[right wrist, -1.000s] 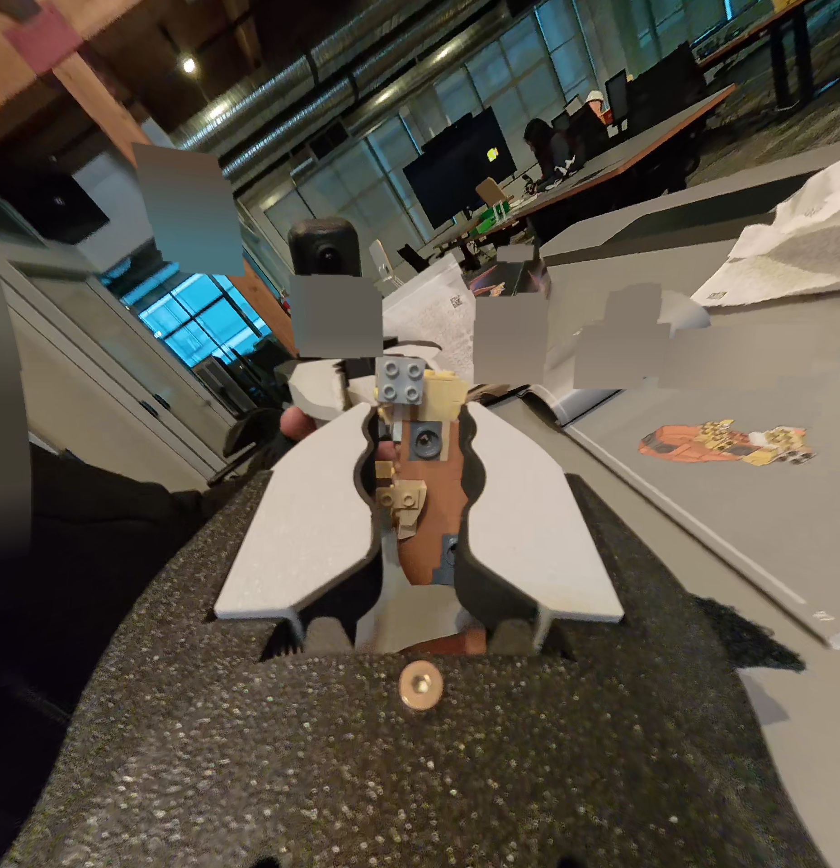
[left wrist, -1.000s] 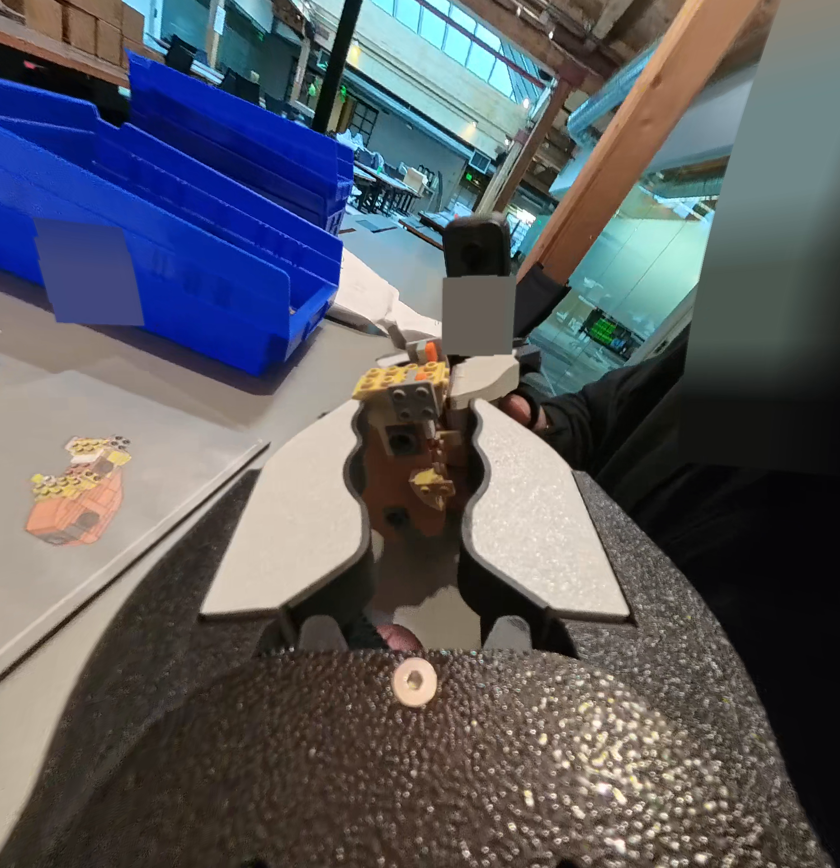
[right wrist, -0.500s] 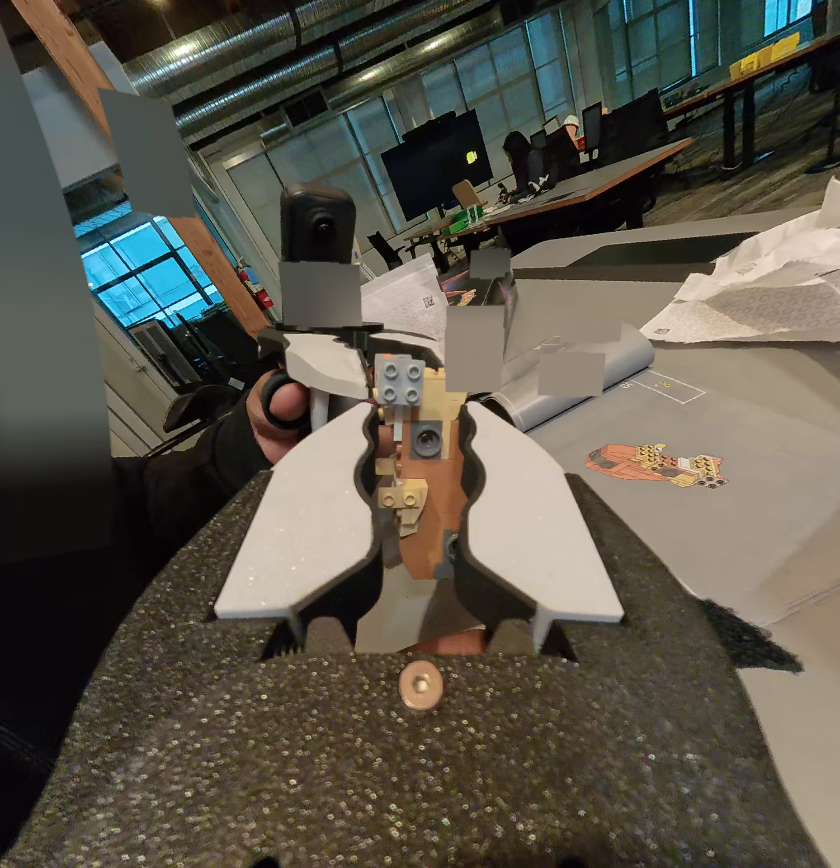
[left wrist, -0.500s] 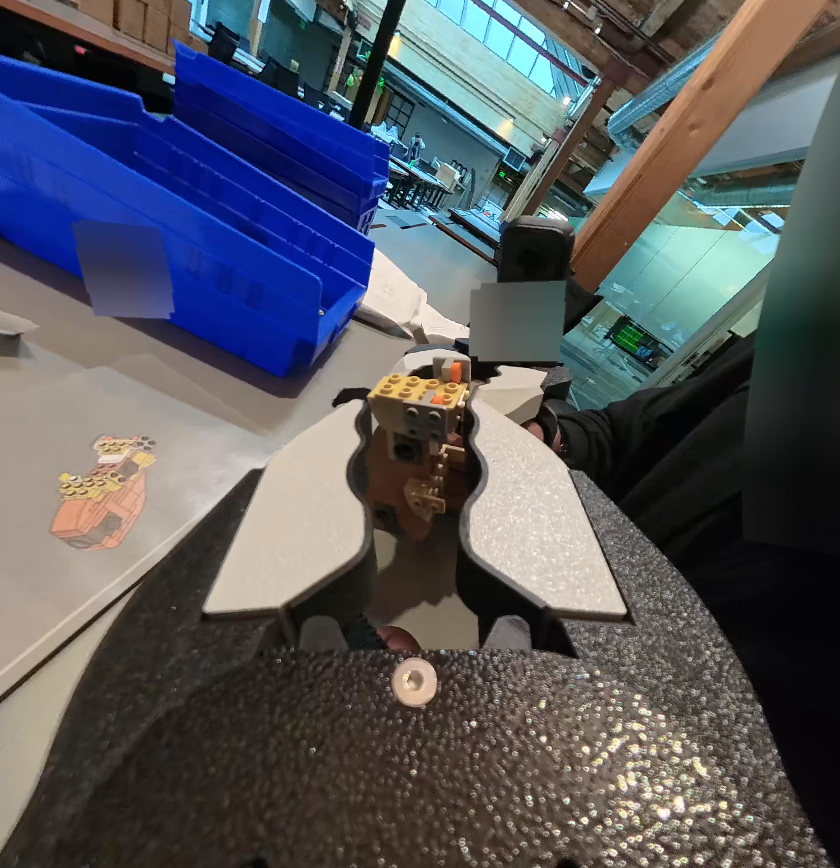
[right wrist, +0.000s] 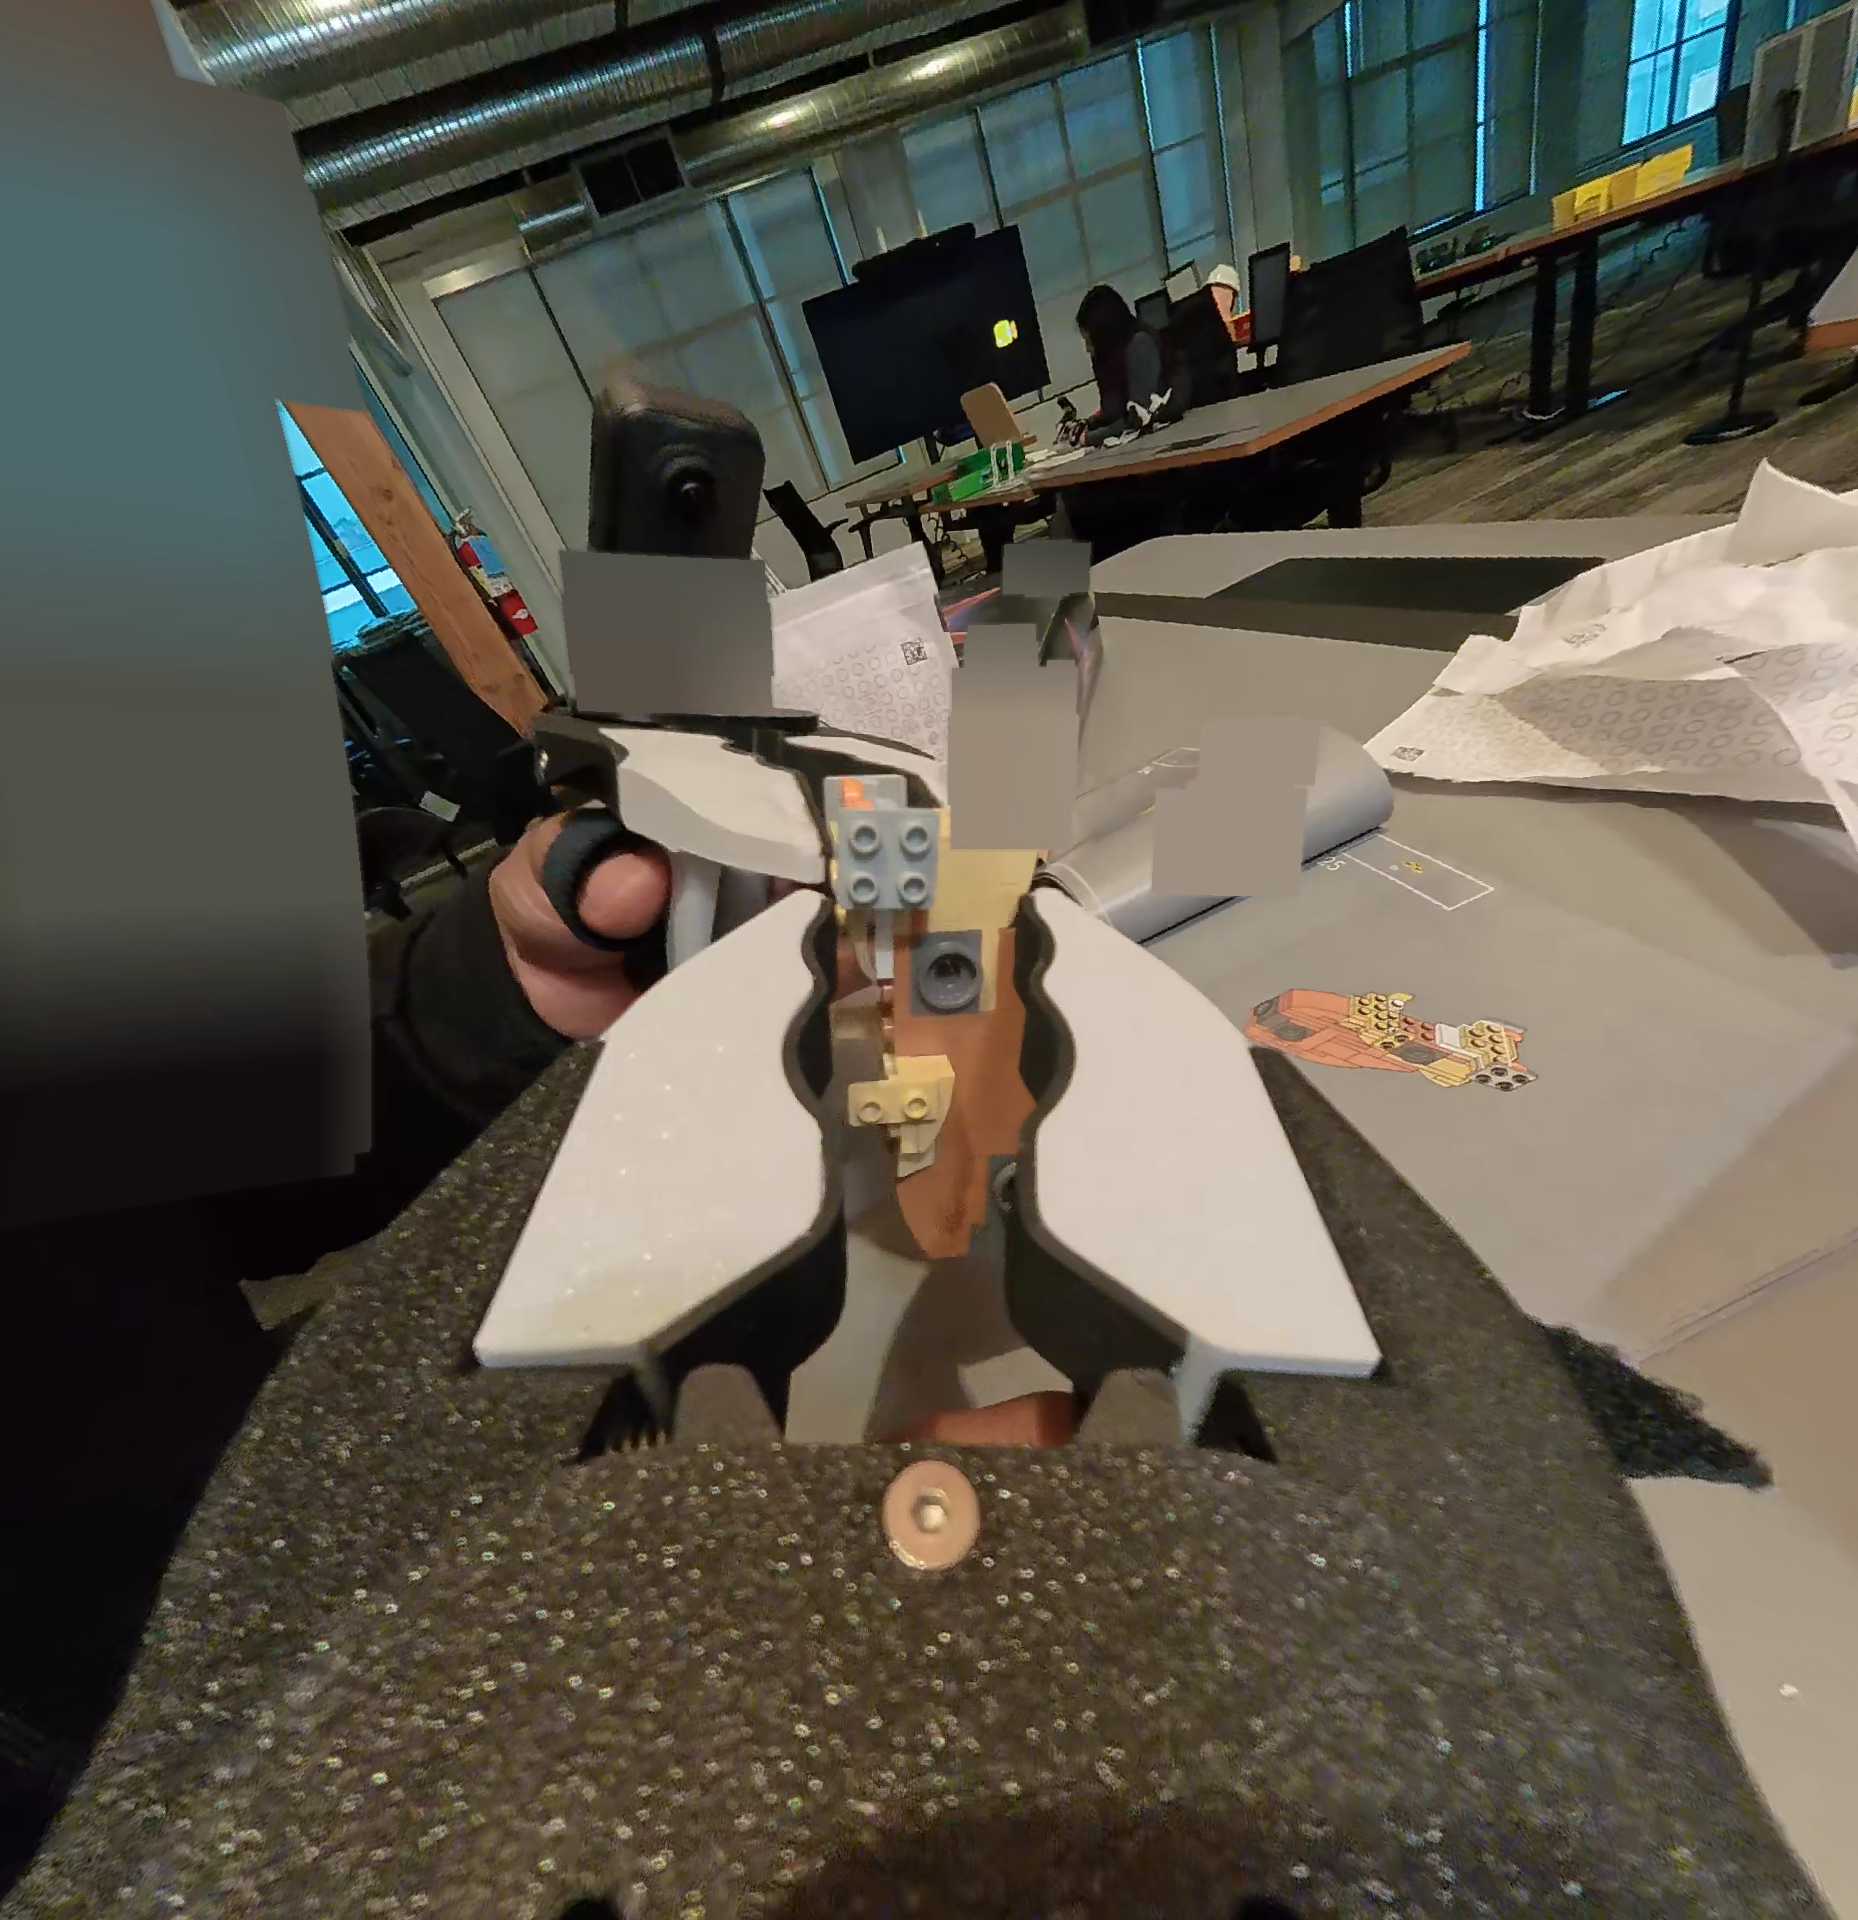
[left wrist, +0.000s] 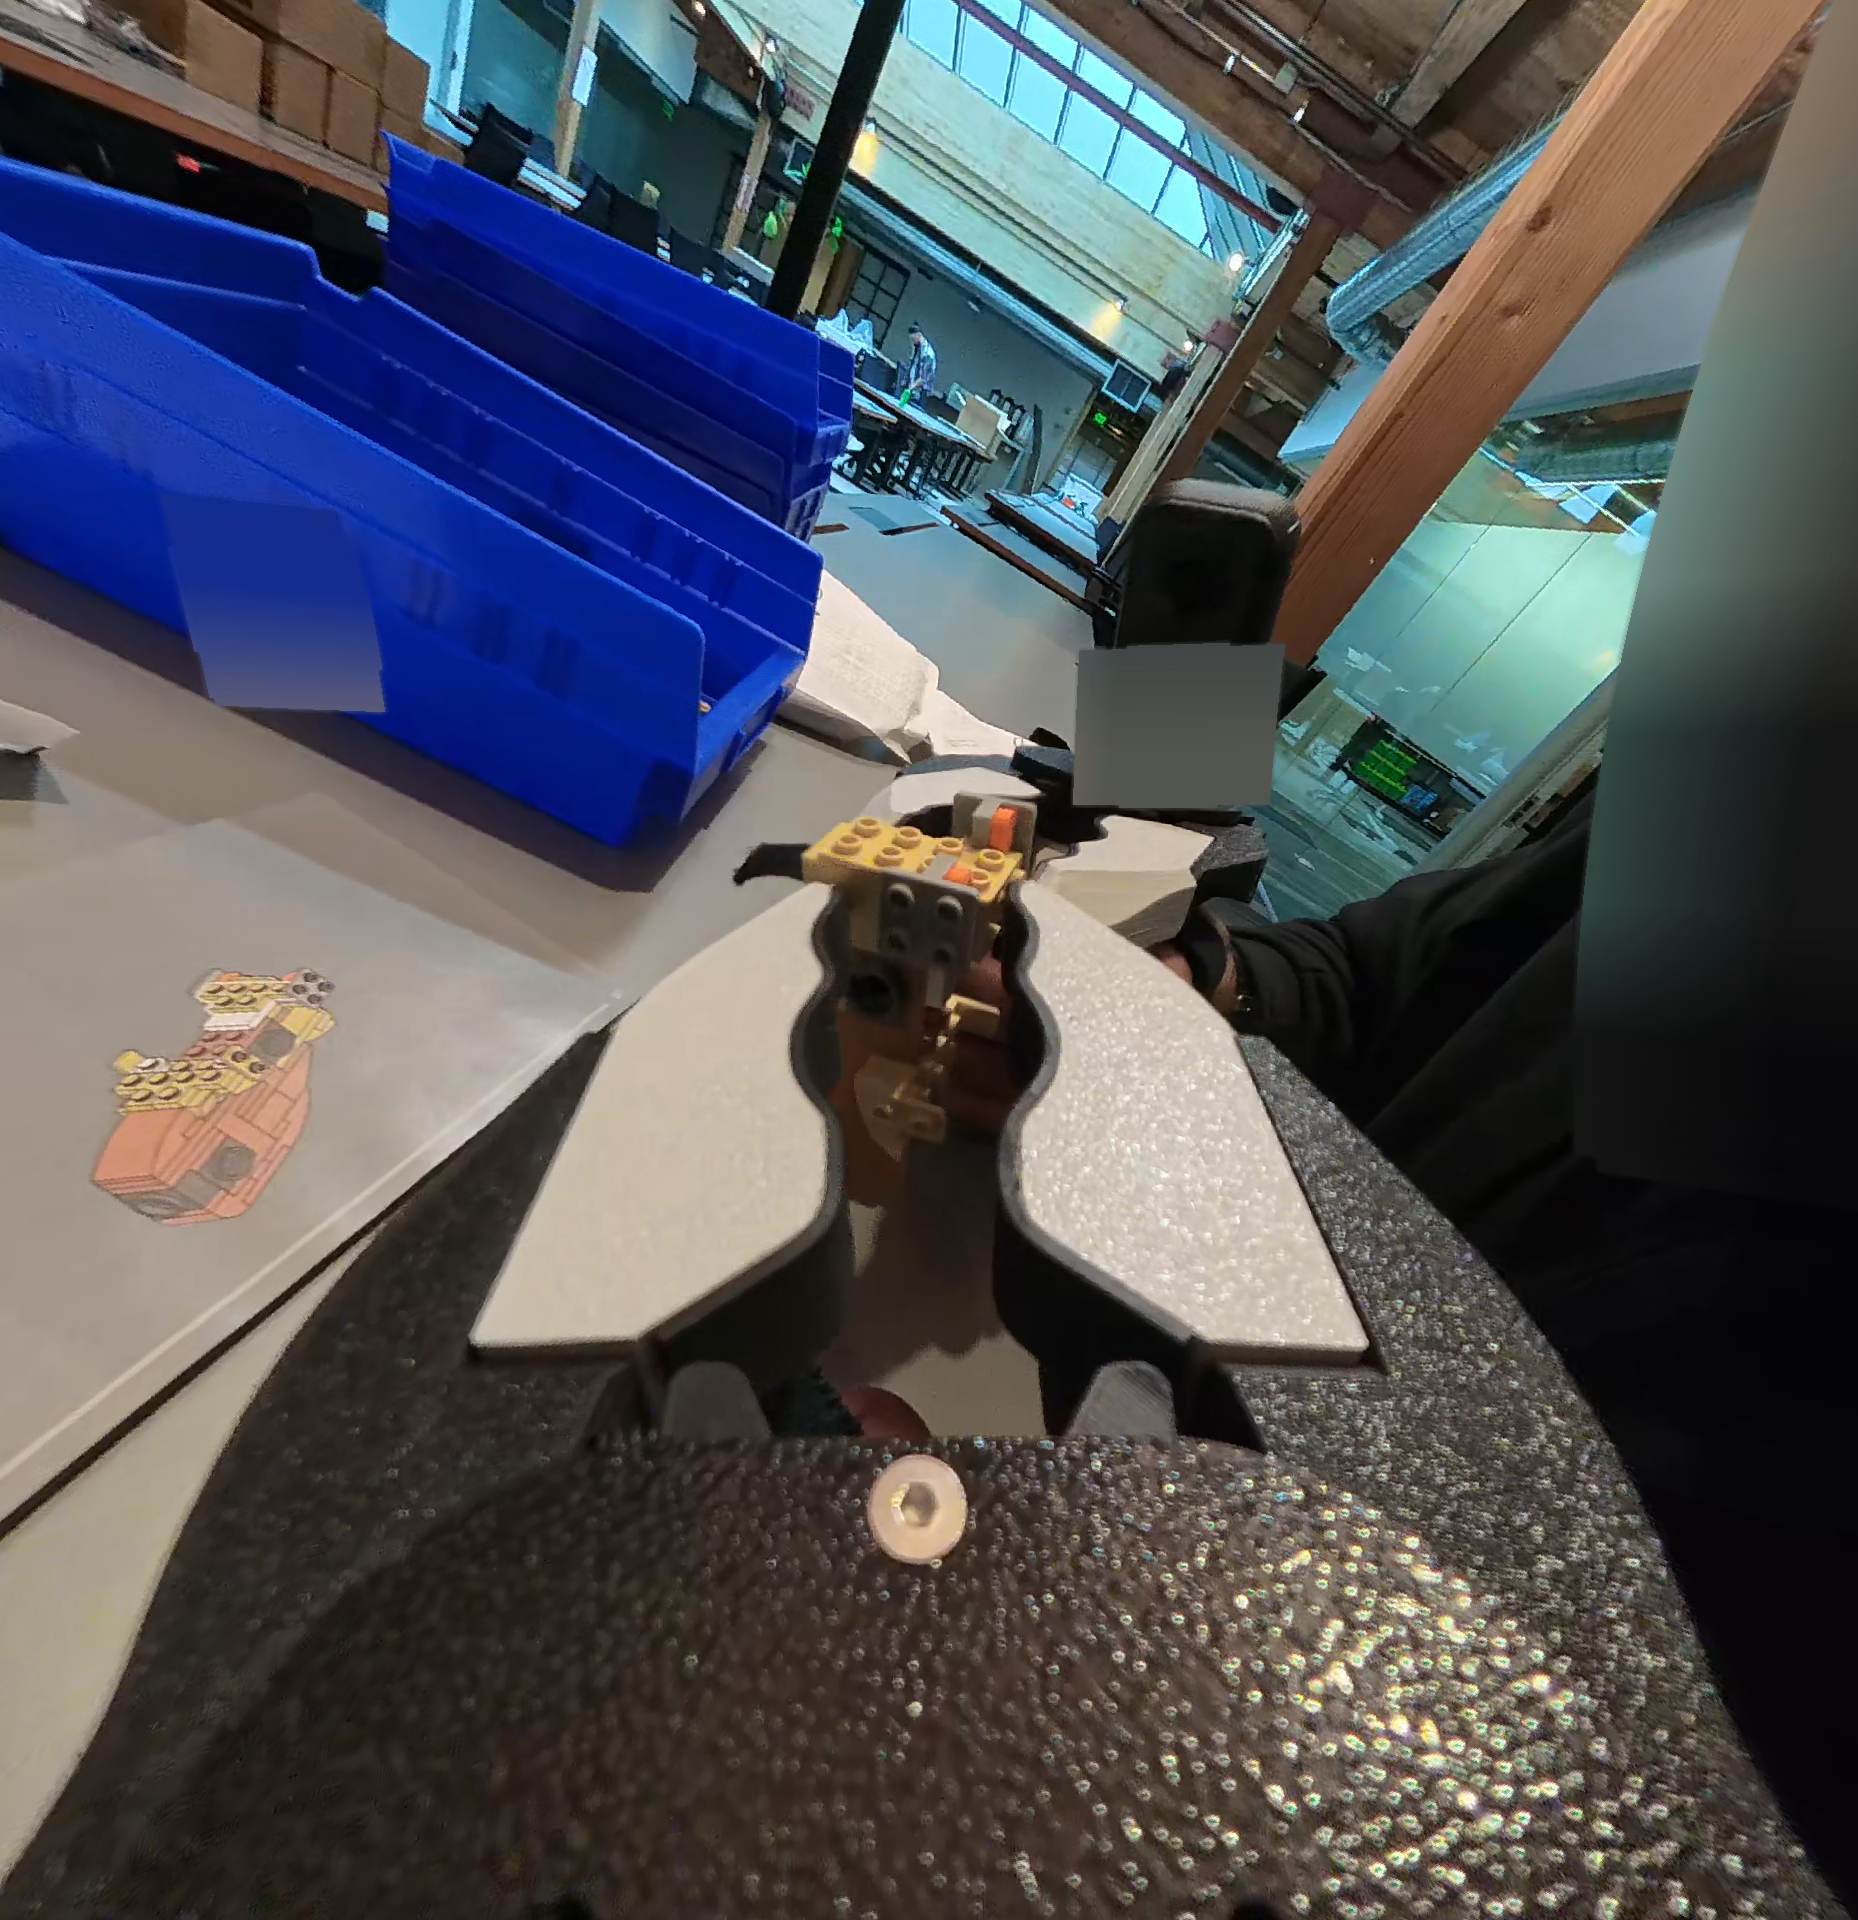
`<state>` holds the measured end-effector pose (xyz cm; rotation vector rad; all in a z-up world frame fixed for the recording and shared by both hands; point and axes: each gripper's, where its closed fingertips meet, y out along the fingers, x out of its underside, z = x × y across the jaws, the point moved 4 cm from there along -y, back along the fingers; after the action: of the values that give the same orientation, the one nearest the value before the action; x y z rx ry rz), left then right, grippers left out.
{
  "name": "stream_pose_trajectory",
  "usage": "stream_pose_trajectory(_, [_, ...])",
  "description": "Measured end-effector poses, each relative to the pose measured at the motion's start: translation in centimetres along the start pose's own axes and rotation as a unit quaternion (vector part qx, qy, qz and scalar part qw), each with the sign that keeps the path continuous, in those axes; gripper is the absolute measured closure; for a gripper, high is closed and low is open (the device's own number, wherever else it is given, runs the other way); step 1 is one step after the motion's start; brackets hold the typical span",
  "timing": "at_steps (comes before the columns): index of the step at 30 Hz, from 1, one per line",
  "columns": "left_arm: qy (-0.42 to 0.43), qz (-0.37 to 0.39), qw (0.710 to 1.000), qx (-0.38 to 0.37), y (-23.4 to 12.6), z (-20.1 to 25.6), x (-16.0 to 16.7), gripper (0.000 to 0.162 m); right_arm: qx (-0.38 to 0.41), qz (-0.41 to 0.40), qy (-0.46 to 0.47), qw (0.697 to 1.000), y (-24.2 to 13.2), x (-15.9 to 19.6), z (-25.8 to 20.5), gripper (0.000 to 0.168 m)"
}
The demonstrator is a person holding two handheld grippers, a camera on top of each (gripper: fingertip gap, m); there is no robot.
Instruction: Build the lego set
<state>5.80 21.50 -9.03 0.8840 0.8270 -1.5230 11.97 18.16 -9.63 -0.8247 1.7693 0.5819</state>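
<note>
Both grippers meet nose to nose above the grey tabletop [left wrist: 405,914], sharing one small lego model [left wrist: 920,966] between them. The left gripper [left wrist: 920,940] has its jaws closed against the model's brown body, with tan and grey studded plates sticking out above the fingertips. The right gripper [right wrist: 925,935] has its jaws clamped on the same model [right wrist: 930,997] from the opposite side (a dark grey round-holed piece faces that camera). An open instruction booklet [right wrist: 1527,1091] lies on the tabletop with a printed picture of the build, blue bins [left wrist: 437,540] stand beyond it, and crumpled paper bags [right wrist: 1683,686] lie farther off.
</note>
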Motion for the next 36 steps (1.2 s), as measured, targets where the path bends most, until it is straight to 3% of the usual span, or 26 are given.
stream_pose_trajectory(11, [0.015, 0.013, 1.0, -0.013, -0.1, 0.0, 0.0, 0.138, 0.003, 0.0, 0.009, 1.0, 0.0, -0.1, 0.2, 0.136])
stream_pose_trajectory(23, [-0.014, 0.024, 1.0, 0.001, -0.8, 0.3, 0.2, 0.133, -0.048, -0.007, 0.122, 0.991, 0.3, 0.4, 0.5, 0.136])
stream_pose_trajectory(29, [-0.019, -0.004, 1.0, 0.013, -1.5, 0.6, 0.3, 0.129, -0.068, -0.099, 0.224, 0.967, -0.1, 1.6, 0.9, 0.136])
stream_pose_trajectory(36, [0.11, -0.119, 0.986, -0.026, -0.3, 0.6, 2.9, 0.13, -0.067, -0.224, 0.259, 0.937, -0.6, 4.0, 1.4, 0.136])
